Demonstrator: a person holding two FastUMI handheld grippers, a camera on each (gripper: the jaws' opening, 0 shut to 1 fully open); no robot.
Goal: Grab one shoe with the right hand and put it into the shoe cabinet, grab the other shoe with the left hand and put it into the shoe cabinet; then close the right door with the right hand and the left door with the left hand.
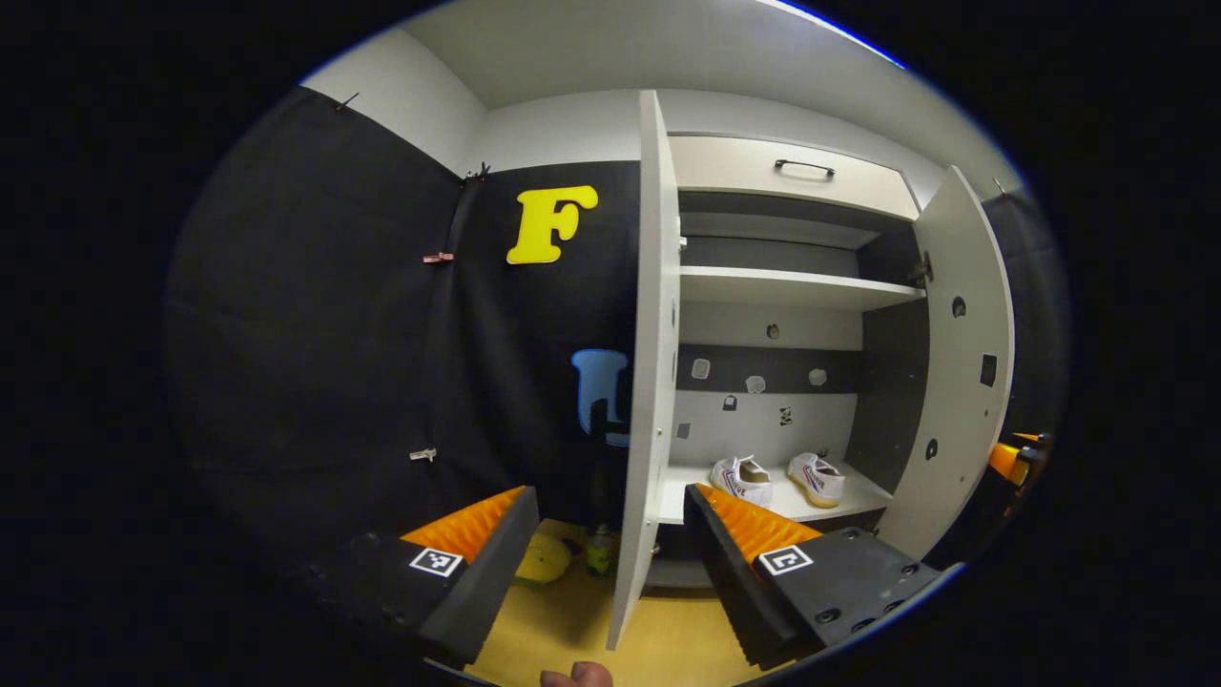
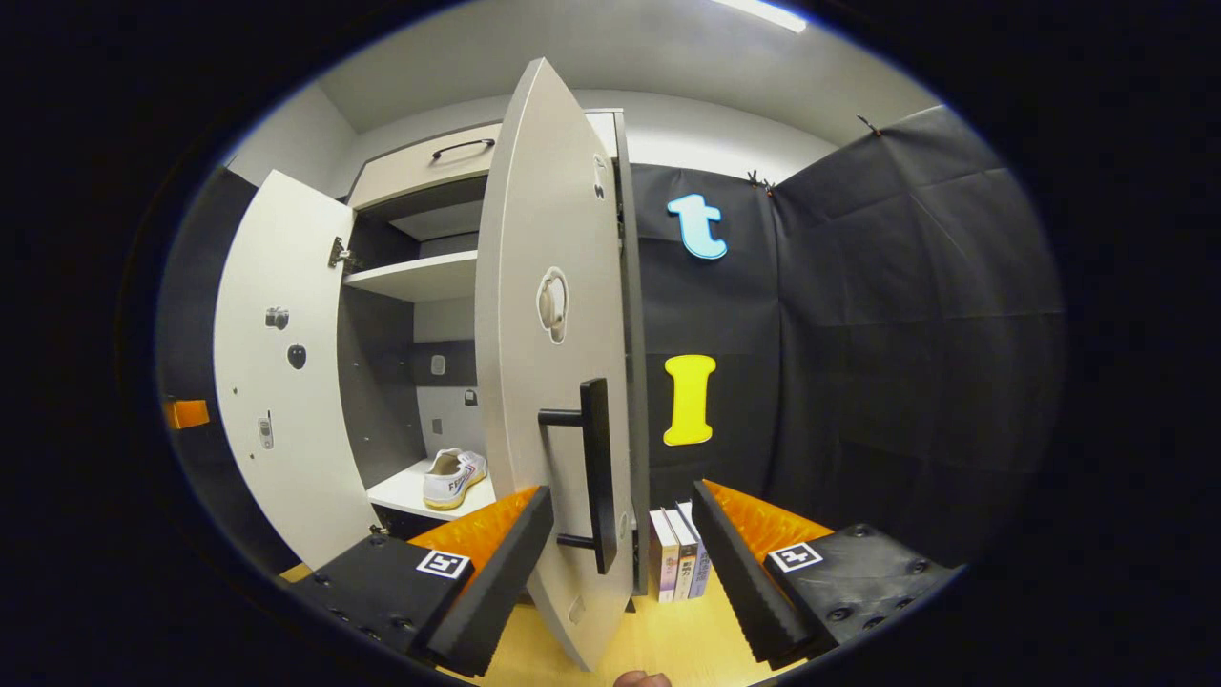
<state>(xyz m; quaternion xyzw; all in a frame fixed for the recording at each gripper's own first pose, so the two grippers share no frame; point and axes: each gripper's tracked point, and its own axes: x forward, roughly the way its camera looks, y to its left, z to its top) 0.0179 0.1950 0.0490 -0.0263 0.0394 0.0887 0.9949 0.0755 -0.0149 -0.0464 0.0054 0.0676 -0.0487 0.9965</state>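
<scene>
We find both shoes (image 1: 777, 480) on the shoe cabinet's (image 1: 792, 286) lower shelf. Right gripper (image 2: 620, 563) and left gripper (image 1: 610, 563) are wide, empty. Right door (image 2: 548, 363): rigid, light; take its black handle (image 2: 593, 472).

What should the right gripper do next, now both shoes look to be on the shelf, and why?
Probably ease the right gripper forward against the right door to begin swinging it shut. Both shoes already sit on the cabinet shelf, both doors stand open, and its open fingers bracket that door's edge beside the black handle.
</scene>
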